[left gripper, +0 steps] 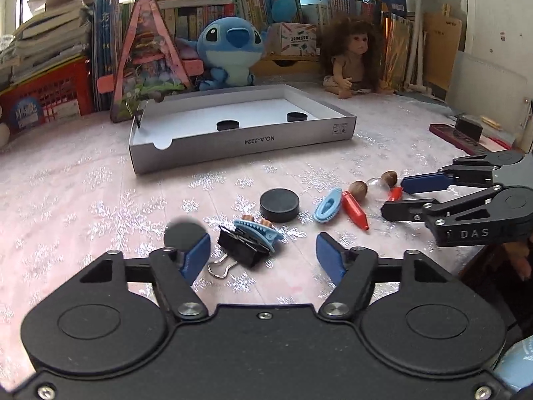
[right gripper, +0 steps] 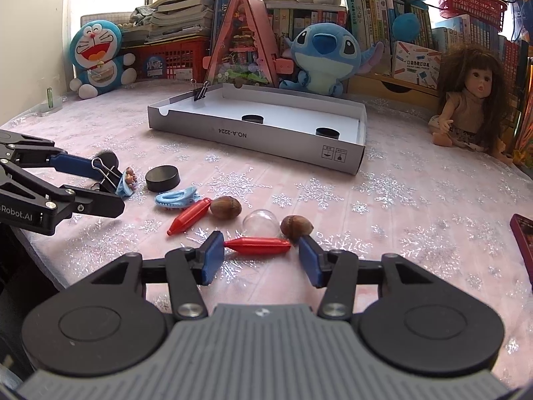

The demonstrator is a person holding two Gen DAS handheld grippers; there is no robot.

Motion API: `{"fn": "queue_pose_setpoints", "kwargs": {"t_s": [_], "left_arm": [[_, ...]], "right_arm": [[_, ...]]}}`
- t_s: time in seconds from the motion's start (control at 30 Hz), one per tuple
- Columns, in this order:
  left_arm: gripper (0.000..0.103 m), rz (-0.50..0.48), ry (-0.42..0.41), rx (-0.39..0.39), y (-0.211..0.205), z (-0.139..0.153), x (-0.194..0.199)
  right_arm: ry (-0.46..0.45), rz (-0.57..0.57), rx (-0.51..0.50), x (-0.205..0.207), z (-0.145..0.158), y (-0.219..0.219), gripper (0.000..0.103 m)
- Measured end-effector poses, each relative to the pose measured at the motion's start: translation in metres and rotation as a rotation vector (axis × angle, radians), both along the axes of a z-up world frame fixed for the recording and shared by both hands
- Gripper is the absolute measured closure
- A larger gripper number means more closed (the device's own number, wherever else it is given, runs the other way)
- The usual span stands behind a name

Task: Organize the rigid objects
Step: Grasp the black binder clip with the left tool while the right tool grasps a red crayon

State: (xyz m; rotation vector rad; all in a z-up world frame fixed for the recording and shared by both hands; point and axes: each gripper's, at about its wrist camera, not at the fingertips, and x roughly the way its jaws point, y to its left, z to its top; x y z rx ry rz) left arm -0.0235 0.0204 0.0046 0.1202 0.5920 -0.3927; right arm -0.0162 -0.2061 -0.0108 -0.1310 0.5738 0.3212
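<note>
My left gripper [left gripper: 263, 255] is open over the pink cloth. Just ahead of its fingertips lie a black binder clip [left gripper: 240, 250] and a blue hair clip [left gripper: 258, 231], touched by neither pad. A blurred black puck [left gripper: 185, 235] sits at the outer side of its left finger. Another puck [left gripper: 279, 205] lies ahead, beside a second blue clip [left gripper: 328, 205] and a red crayon [left gripper: 354, 210]. My right gripper [right gripper: 263, 256] is open around a second red crayon [right gripper: 258, 245] that lies lengthwise between its pads. Two nuts [right gripper: 226, 207] [right gripper: 296, 228] and a clear dome [right gripper: 260, 223] lie close by.
A shallow grey box [left gripper: 240, 143] stands further back, with two pucks [left gripper: 228, 125] [left gripper: 296, 116] in it and a binder clip [right gripper: 200, 93] on its rim. Plush toys, a doll [right gripper: 473, 100], books and red baskets line the back. A dark red case [left gripper: 459, 135] lies far right.
</note>
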Motion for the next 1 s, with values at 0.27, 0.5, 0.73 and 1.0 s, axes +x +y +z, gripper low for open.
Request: {"fn": "queue_pose_setpoints", "kwargs": {"t_s": [0.27, 0.5, 0.73, 1.0], "left_arm": [[0.046, -0.03, 0.003, 0.019, -0.001, -0.005, 0.007], [0.048, -0.141, 0.044, -0.05, 0.001, -0.001, -0.015], [0.046, -0.114, -0.014, 0.011, -0.003, 0.0, -0.021], [0.07, -0.112, 0.016, -0.03, -0.001, -0.005, -0.013]], "right_arm": [[-0.001, 0.004, -0.015, -0.002, -0.001, -0.003, 0.04], [-0.002, 0.007, -0.012, -0.002, -0.001, -0.003, 0.04], [-0.027, 0.052, -0.049, -0.002, 0.0, -0.002, 0.04], [-0.025, 0.095, -0.057, -0.002, 0.0, -0.002, 0.052]]}}
